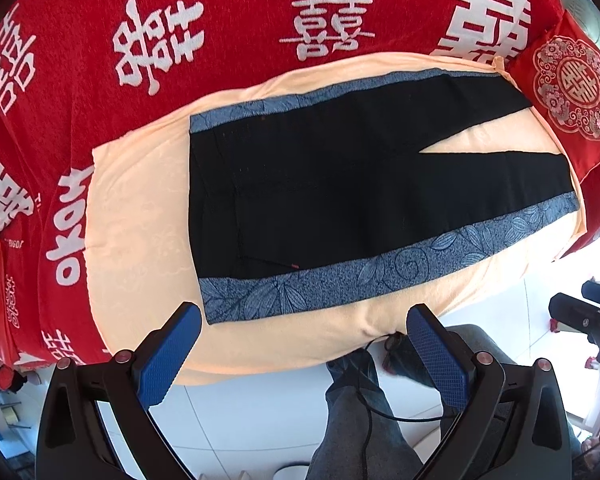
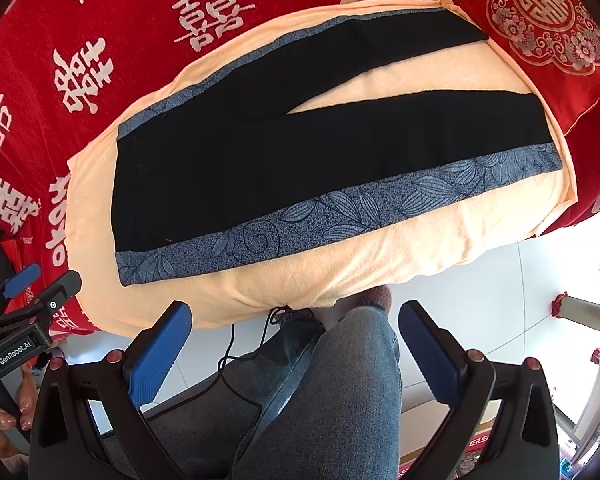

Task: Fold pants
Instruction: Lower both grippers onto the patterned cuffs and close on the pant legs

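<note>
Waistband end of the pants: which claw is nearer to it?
Left. The left claw hangs open just off the pants near their waistband corner; the right claw hangs open further along the leg side, also off the cloth.

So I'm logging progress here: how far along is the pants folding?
Only the laying out looks done: the pants lie flat and unfolded on the peach towel, legs apart. Nothing is in hand; the left gripper and right gripper are open, off the cloth. Every fold is left.
</note>
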`<action>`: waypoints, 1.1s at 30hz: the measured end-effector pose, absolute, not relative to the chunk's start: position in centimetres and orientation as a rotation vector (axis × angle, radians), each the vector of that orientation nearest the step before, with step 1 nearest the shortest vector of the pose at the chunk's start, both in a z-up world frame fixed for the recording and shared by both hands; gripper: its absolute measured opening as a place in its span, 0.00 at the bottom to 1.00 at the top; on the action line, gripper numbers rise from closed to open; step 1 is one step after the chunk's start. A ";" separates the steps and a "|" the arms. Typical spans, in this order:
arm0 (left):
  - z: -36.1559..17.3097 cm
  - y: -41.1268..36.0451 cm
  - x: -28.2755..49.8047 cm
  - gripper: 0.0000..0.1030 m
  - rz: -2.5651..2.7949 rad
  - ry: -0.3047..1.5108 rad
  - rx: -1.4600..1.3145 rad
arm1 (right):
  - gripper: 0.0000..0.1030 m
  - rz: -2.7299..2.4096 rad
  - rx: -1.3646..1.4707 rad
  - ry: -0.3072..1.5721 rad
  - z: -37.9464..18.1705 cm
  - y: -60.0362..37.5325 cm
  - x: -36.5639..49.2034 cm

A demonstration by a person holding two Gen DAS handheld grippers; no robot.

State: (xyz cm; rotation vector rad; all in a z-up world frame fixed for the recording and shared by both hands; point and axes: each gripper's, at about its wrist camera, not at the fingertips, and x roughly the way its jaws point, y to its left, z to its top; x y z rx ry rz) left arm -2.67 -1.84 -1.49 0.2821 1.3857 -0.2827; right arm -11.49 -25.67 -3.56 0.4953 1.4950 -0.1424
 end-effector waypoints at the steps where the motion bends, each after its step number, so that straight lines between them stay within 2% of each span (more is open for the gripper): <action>1: -1.7 -1.8 -2.7 1.00 -0.279 1.392 0.278 | 1.00 -0.137 0.497 1.503 -3.8 -25.6 -11.6; 12: -4.5 -0.1 -2.9 1.00 -0.170 1.440 0.170 | 1.00 -0.059 0.581 1.519 -6.0 -26.7 -11.0; 18: -8.7 2.5 -2.2 1.00 -0.056 1.522 0.111 | 1.00 0.014 0.628 1.608 -10.3 -25.3 -10.2; 25: -13.5 3.9 -0.4 1.00 -0.006 1.522 0.087 | 1.00 0.119 0.716 1.653 -16.0 -23.0 -8.5; 31: -17.5 5.8 -0.4 1.00 -0.038 1.541 -0.176 | 1.00 0.247 0.941 1.564 -21.2 -23.0 -7.3; 33: -18.7 6.4 -1.0 1.00 -0.066 1.541 -0.270 | 0.93 0.287 1.020 1.542 -22.8 -23.2 -7.5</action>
